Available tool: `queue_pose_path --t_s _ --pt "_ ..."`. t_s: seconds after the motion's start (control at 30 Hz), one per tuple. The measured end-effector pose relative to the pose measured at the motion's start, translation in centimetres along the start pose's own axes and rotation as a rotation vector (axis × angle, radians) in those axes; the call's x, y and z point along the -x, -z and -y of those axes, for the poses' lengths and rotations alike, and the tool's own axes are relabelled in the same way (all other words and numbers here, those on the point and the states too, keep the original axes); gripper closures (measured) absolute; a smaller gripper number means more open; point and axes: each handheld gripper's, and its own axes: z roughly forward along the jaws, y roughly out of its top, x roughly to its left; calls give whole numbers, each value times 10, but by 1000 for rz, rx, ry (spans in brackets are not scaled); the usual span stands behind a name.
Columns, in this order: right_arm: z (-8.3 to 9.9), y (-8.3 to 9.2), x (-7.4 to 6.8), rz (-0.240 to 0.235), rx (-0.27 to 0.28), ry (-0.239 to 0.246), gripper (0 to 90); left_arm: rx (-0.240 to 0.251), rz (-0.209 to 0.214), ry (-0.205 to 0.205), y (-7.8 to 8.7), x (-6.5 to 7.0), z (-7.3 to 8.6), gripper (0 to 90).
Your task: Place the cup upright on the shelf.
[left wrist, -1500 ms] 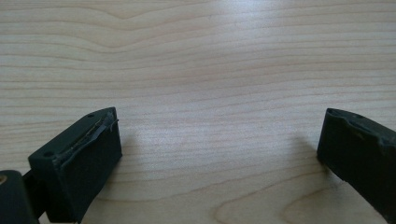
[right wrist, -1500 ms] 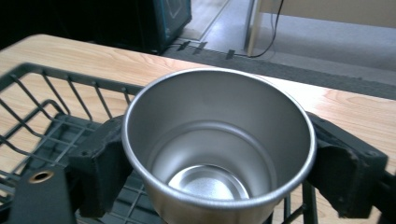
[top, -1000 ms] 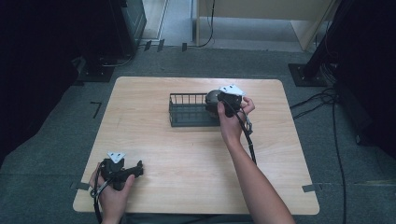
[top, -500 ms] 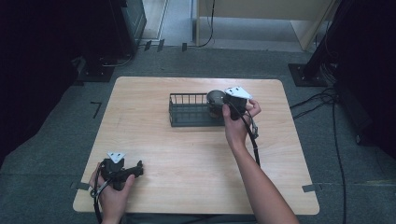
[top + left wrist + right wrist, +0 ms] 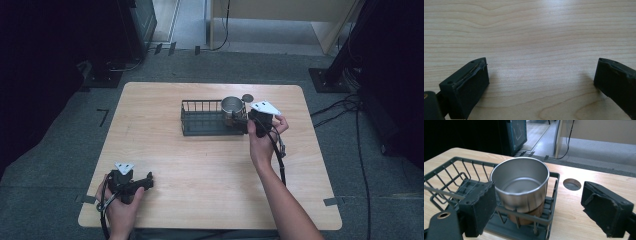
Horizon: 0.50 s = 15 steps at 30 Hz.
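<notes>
Right gripper view: right gripper (image 5: 536,207), jaws spread, faces the cup (image 5: 520,186) seated upright in the rack (image 5: 454,172) at 12 o'clock; left gripper (image 5: 131,182), jaws spread, idles on the tabletop (image 5: 200,170).

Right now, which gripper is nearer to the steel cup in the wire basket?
Right. The right gripper sits beside the steel cup, jaws open, at the wire basket's right end. The left gripper rests at the table's near-left corner, far away.

Cup (image 5: 232,106) upright in rack (image 5: 201,123), at its right end; rack on tabletop (image 5: 210,170), far centre; right tongs (image 5: 243,120) just beside rack; left tongs (image 5: 148,181) near left corner.
</notes>
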Motion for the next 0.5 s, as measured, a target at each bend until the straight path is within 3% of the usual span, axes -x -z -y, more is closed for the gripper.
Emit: queue_pose_path --t_s 0.5 --pt "23 19 12 2 -41 9 129 0 0 0 0 0 0 1"
